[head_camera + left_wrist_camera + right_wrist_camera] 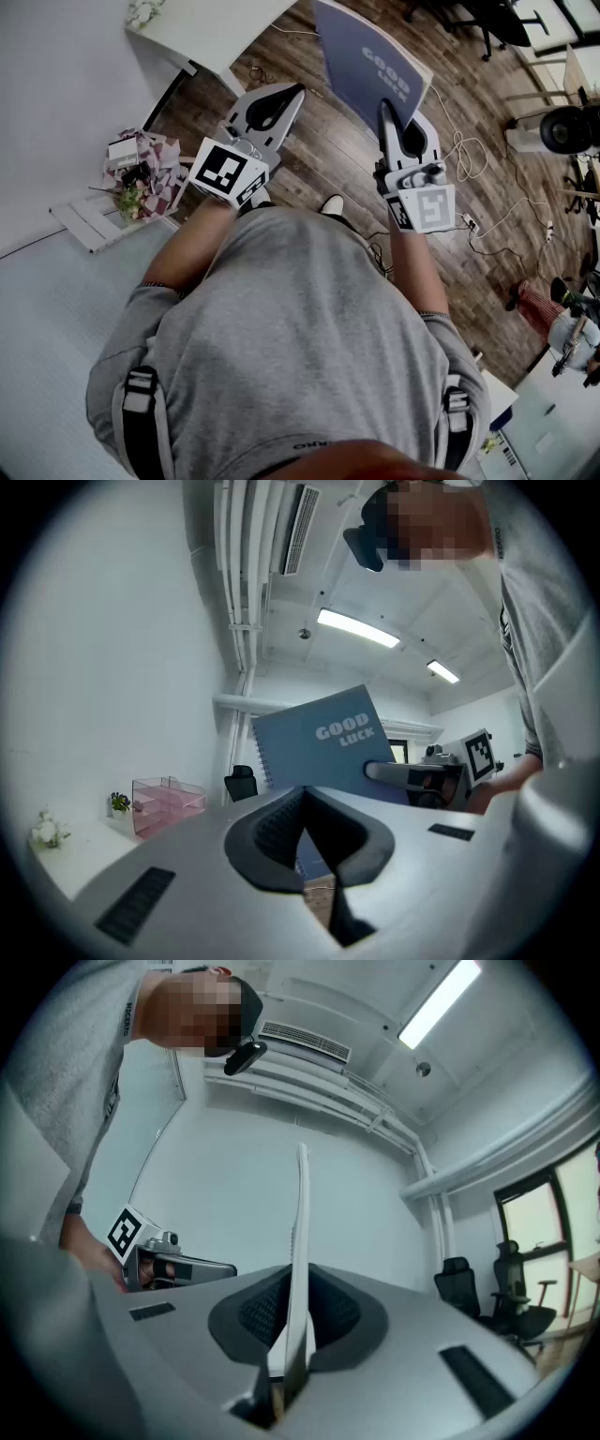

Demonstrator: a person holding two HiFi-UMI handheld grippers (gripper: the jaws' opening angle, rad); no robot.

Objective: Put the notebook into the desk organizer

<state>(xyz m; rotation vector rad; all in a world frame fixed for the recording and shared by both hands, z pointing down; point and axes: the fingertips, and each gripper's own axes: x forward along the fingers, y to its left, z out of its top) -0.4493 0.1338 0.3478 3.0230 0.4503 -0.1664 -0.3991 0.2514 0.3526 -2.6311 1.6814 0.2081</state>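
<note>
The right claw (386, 111) is clamping the notebook (366, 66) near one corner, upright and well apart from the pink desk organizer (169, 801) on the worktop (84, 860). The left claw (286, 91) is sitting closed and empty. With so small a grip, the notebook is likely risking pivoting or slipping out.
</note>
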